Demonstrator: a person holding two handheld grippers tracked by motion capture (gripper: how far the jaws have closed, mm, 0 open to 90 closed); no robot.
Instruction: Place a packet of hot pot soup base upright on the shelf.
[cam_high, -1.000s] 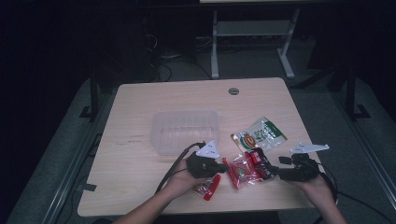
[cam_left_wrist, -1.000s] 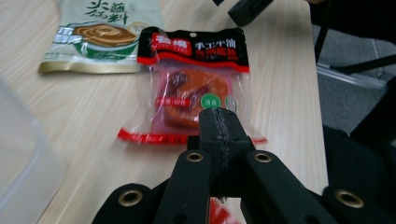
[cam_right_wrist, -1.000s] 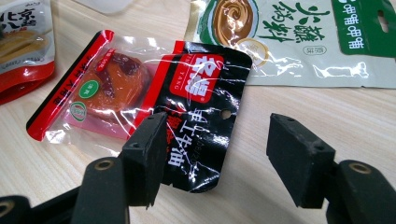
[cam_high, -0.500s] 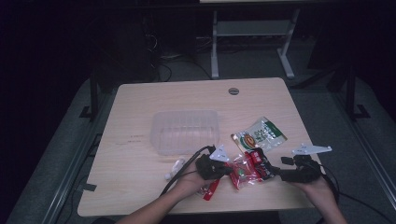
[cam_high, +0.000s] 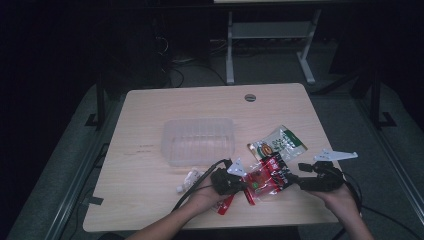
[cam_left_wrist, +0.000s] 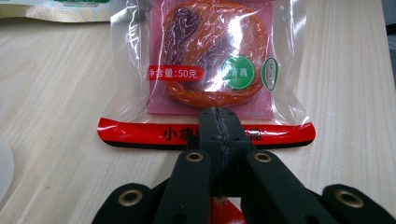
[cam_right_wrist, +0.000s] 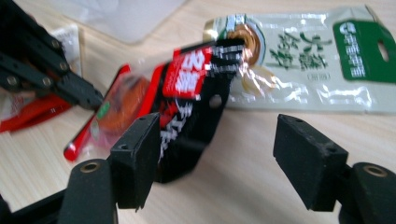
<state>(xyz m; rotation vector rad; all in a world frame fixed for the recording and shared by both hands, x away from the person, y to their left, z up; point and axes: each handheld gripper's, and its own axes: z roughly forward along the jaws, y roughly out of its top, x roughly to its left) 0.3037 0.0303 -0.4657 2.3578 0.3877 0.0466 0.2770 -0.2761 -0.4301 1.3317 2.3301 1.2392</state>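
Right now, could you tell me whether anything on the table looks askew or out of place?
Yes: the red snack packet is raised off the table at its black end, while the left gripper pinches its red sealed edge.

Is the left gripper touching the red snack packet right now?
Touching. The left gripper view shows the left gripper shut on the red snack packet at its bottom seal.

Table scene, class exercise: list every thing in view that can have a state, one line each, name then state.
Left gripper: shut on the red snack packet.
Right gripper: open, jaws just been widening, packet's black end between them, unpressed.
Red snack packet: sealed, red edge pinched.
Green snack packet: sealed, lying flat.
Clear plastic container: open-topped, apparently empty.
Small white packet: lying flat.
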